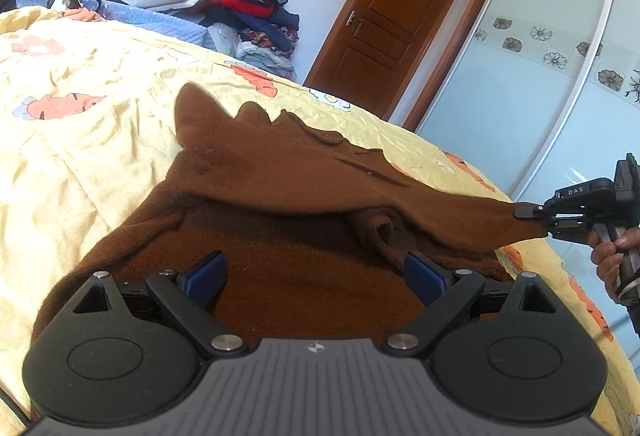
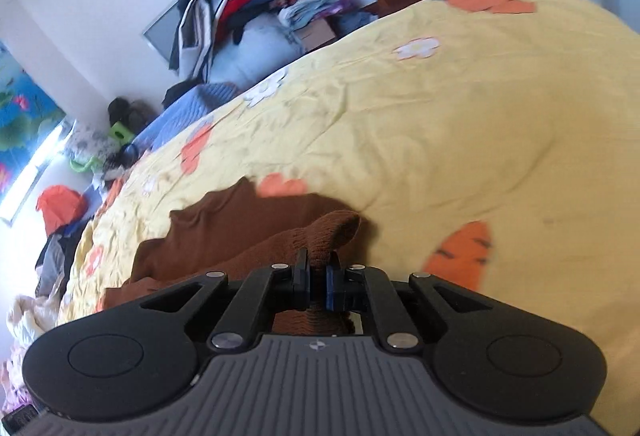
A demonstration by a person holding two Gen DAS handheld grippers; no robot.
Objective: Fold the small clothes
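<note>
Brown sweater [image 1: 288, 188] lies spread on the bed [image 1: 80, 140], over the yellow quilt with orange carrot and white flower prints, filling the middle and lower part of the left wrist view. Judging from how it lies, the folding is only begun: the body is still mostly flat and open, its far edge rumpled toward 12 o'clock, and one part, probably a sleeve, is drawn out toward 3 o'clock. No neat fold is finished yet, so most of the work remains: bringing that part across the body, doing the same on the other side, and doubling the body.

Right gripper [image 1: 536, 214] sits at 3 o'clock in the left wrist view, a hand [image 1: 612, 256] on its handle. Its fingers are pinched nearly together on the cuff end of the sweater, and its own camera shows brown knit bunched between the pads. Left gripper [image 1: 316, 278] hangs low over the sweater body, its blue-padded fingers [image 1: 208, 276] spread wide and gripping nothing.

Much is hard to read. The near hem is hidden under the left gripper's housing at 6 o'clock. Whether the other sleeve is tucked beneath the body I cannot tell. A rolled lump of knit [image 1: 380, 232] near the middle could be a collar or a second cuff. The right wrist view is blurred, so the sweater's outline there is vague.
</note>
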